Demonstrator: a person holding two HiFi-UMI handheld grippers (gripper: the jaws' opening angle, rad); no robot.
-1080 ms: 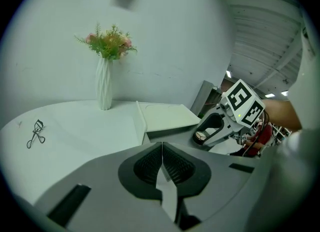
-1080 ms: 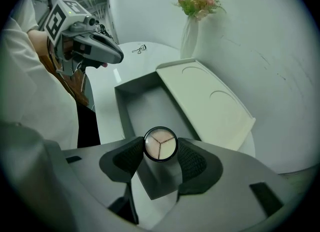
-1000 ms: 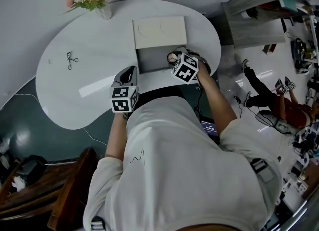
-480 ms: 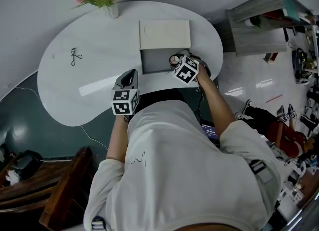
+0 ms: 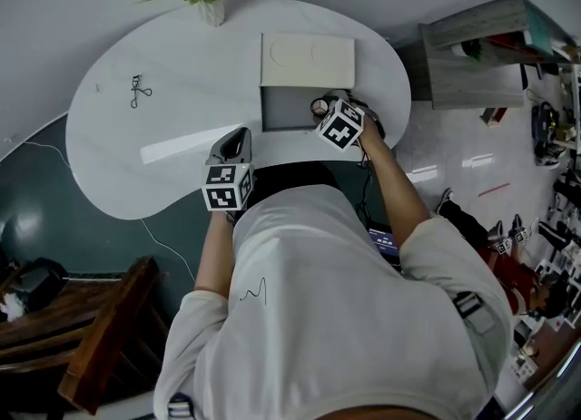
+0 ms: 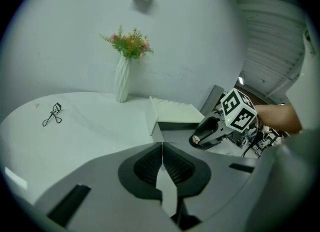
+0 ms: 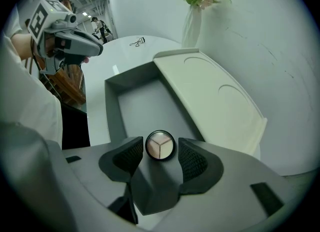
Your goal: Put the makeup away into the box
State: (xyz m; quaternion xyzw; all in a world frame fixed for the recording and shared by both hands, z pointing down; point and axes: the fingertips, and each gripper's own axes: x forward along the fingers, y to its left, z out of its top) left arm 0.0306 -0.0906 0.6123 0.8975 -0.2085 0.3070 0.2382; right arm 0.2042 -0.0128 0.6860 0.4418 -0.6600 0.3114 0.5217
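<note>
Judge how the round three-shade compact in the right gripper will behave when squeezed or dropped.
The round compact looks rigid and small, probably light, so the right gripper should hold it. Its smooth circular rim may slip or roll on edge. The pressed powder shades likely crack if dropped into the box.

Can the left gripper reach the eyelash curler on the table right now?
Probably yes: only bare tabletop lies between the left gripper and the eyelash curler, and its shut fingers hold nothing.
</note>
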